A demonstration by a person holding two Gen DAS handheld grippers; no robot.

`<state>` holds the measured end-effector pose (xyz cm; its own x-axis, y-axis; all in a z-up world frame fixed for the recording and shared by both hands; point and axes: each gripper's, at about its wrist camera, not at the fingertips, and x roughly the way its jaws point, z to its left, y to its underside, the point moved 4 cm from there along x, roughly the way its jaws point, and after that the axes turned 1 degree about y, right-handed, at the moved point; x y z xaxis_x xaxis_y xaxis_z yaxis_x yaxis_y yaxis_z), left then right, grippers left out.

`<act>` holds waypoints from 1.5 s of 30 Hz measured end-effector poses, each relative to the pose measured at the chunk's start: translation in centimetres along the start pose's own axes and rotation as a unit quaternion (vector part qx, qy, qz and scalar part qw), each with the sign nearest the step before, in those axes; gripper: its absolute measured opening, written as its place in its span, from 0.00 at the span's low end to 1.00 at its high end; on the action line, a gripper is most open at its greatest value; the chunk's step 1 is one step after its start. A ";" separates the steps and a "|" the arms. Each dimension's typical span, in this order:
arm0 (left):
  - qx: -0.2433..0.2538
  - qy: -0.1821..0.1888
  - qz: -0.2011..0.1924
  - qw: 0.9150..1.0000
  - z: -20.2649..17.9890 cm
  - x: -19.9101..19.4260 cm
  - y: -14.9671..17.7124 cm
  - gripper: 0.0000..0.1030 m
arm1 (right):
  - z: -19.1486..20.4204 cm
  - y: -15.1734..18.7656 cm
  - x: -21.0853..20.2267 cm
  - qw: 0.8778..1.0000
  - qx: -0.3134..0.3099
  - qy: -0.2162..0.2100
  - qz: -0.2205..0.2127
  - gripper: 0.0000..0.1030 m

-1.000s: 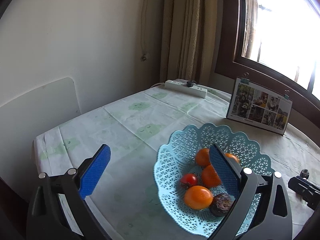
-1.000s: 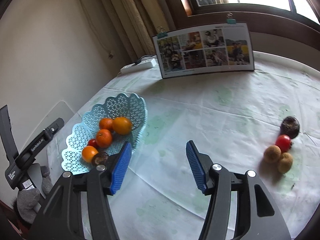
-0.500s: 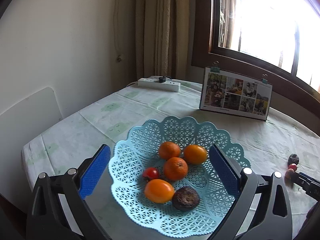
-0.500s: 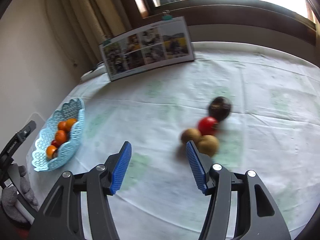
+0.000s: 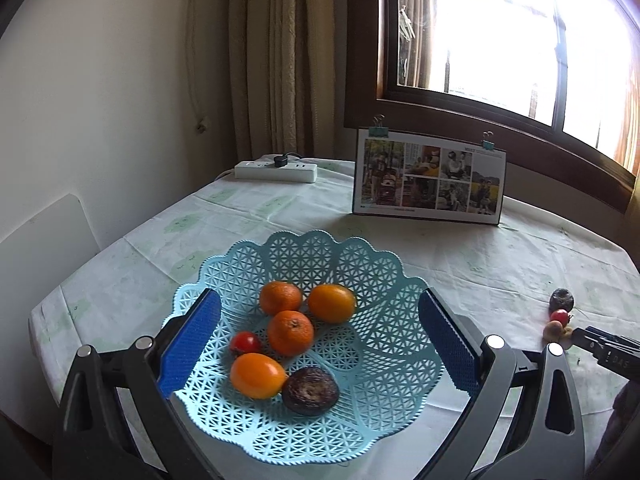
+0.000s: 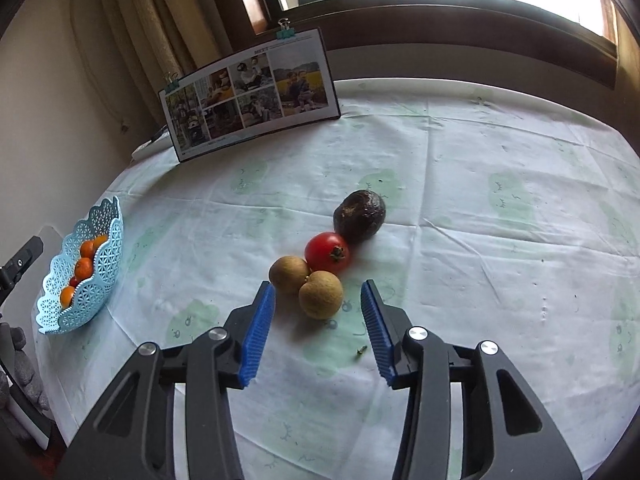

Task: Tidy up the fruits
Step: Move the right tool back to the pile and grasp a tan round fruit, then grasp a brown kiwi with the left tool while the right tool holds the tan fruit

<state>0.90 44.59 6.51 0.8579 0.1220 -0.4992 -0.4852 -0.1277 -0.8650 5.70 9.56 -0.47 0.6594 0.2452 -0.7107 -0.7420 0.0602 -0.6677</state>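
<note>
Fruits on desk [image 6: 460, 184] — I swung right tool [image 6: 318, 334] from basket [image 6: 112, 232] onto them; jaws wide, nearest brown fruit [image 6: 321, 294] between tips. Left tool [image 5: 320, 350] wide, recentred over basket — pickup next, probably.

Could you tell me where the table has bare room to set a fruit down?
Bare cloth lies between the basket and the loose fruit cluster, and right of that cluster toward the table edge. It is crowded inside the basket and around the brown fruit by the right gripper.

photo board [image 5: 429, 176], power strip [image 5: 276, 171], maybe a screw [image 6: 361, 350]
</note>
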 end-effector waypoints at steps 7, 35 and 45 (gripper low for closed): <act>0.008 0.010 0.001 1.000 -1.1 -0.4 0.1 0.97 | 0.6 -0.1 1.2 1.000 -0.015 0.004 0.010 0.35; 0.166 0.173 0.048 0.970 -18.6 1.2 2.2 0.88 | -5.8 0.9 -2.2 0.998 0.043 0.032 -0.028 0.25; 0.161 0.236 0.147 0.947 -23.4 5.3 4.5 0.54 | -6.2 1.1 -2.0 0.998 0.056 0.025 -0.024 0.25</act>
<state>7.24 21.60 1.20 0.6211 -0.3352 -0.7084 -0.6759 0.2284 -0.7007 4.31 3.17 -1.18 0.6982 0.1915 -0.6899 -0.7159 0.1788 -0.6749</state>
